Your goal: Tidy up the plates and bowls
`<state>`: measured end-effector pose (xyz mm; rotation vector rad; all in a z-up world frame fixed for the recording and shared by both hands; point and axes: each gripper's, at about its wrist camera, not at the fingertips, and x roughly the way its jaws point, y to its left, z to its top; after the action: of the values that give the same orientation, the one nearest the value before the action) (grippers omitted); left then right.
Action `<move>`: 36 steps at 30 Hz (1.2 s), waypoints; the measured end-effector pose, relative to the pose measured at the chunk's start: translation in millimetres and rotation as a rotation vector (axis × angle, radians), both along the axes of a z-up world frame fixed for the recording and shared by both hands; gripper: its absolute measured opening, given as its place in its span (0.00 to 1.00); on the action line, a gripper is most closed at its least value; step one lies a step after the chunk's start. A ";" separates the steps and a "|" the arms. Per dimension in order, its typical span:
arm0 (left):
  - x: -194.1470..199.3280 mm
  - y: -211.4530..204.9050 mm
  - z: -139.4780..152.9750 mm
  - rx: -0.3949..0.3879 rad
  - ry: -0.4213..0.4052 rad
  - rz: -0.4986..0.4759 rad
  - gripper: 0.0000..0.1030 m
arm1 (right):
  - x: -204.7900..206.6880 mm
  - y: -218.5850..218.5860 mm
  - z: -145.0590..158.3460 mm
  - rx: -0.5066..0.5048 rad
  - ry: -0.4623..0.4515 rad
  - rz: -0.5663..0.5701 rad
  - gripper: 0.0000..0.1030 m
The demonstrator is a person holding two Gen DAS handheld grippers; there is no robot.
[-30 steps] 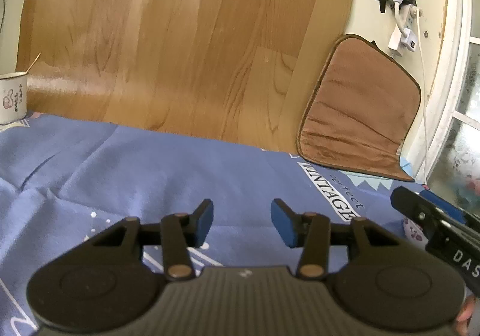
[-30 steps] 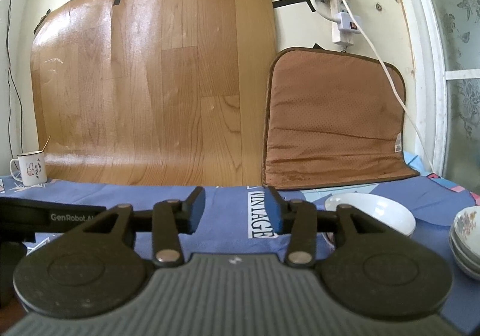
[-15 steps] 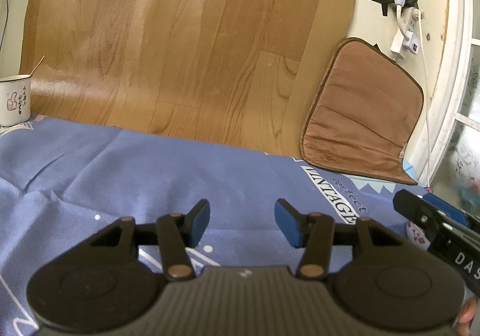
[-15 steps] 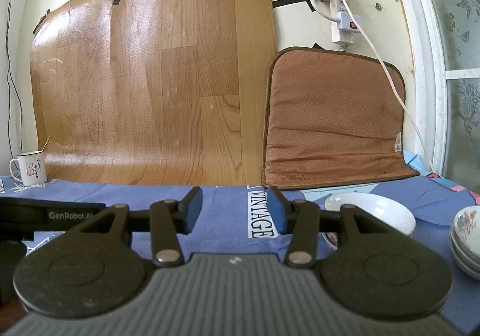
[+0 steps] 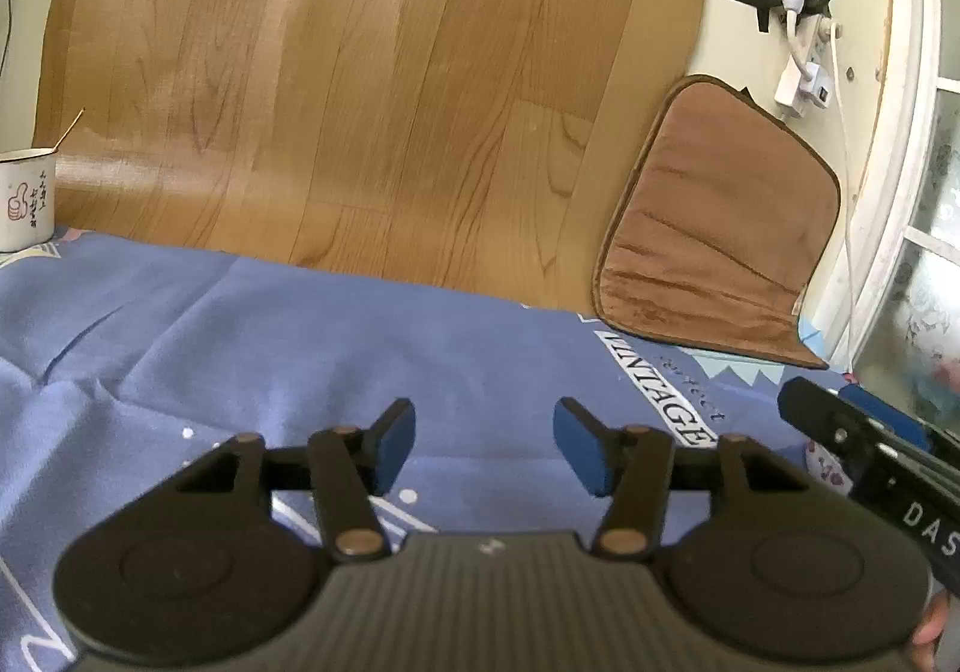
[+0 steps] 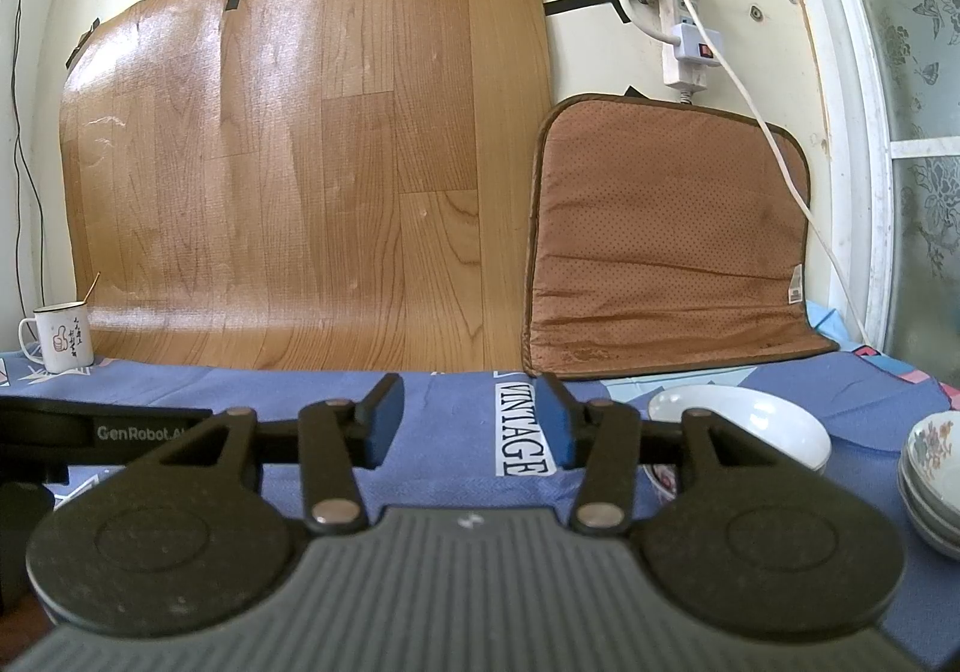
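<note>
left claw (image 5: pixel 483 447) just been opening, empty; white bowl (image 6: pixel 741 423) on blue cloth (image 6: pixel 438 468).

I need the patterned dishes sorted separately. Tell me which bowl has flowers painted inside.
The top bowl of the stack at the far right has flowers inside; the white bowl beside it is plain.

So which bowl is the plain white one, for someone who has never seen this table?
Find the brown cushion leaning against the wall on the blue tablecloth. Just in front of its lower edge sits the white bowl. Unlike the stacked bowls at the right edge, it has no flower pattern inside.
</note>
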<state>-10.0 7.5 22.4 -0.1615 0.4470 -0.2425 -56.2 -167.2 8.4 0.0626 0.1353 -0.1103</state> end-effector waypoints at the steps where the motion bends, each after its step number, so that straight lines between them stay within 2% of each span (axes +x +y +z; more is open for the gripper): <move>1: -0.3 0.1 -0.2 -0.002 -0.001 0.001 0.53 | 0.0 0.0 0.0 0.000 0.000 0.000 0.50; 8: -0.9 0.6 0.1 -0.010 -0.012 0.019 0.57 | 0.0 -0.4 0.0 0.000 0.000 0.000 0.51; 24: -2.1 -4.4 0.9 0.039 -0.025 0.044 0.57 | -0.1 -0.7 -0.2 0.002 0.000 0.000 0.51; 36: -0.8 -2.3 0.1 0.031 -0.007 0.036 0.57 | -0.1 -0.4 0.0 0.002 0.001 -0.001 0.51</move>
<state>-10.8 5.3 22.5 -0.1380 0.4408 -0.2005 -56.3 -167.7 8.3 0.0650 0.1362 -0.1115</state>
